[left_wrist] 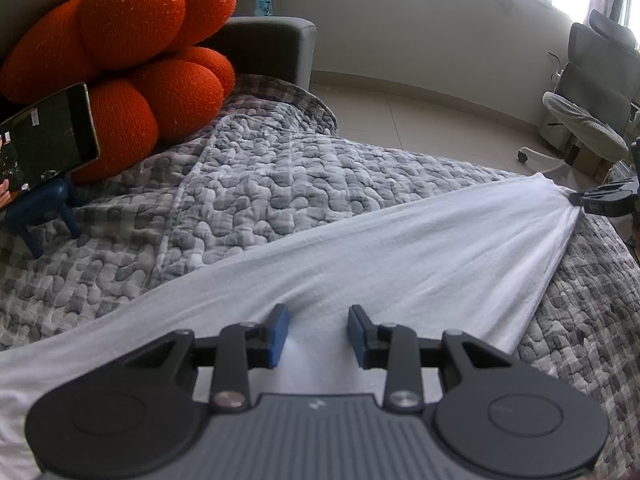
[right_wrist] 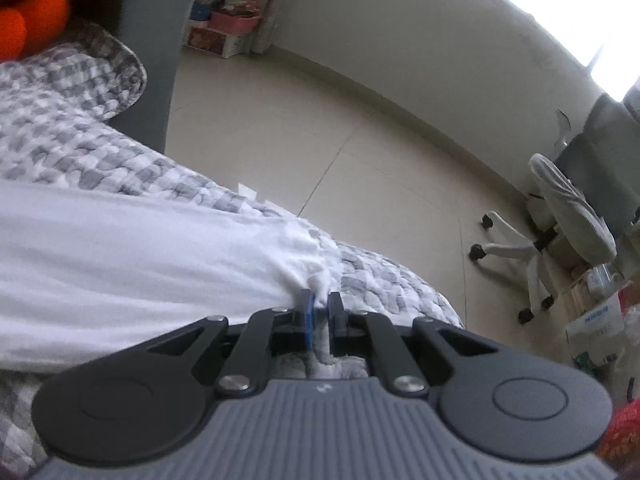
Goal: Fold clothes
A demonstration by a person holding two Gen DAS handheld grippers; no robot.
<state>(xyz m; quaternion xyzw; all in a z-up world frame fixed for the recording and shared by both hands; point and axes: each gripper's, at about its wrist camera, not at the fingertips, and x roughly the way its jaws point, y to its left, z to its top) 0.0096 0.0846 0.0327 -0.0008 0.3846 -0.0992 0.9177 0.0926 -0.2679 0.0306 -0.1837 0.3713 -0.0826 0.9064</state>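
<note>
**White garment stretched across the bed, pinched at one end**

Left wrist view: the white garment (left_wrist: pixel 360 256) lay as a long band over the grey quilted bed (left_wrist: pixel 248 184), its long axis running from the left hand-held gripper (left_wrist: pixel 318 334) up and to the right, toward the right hand-held gripper (left_wrist: pixel 600 202). The left one's blue pads stood apart, with cloth lying beneath and between them but not visibly pressed. The far end narrowed to a gathered point at the other tool.

Right wrist view: the right hand-held gripper (right_wrist: pixel 320 316) was clamped on a bunched corner of the garment (right_wrist: pixel 140 248), which spread leftward from its tips. That hand already had its corner; the left, judging by position, remained nearest the free end.
</note>
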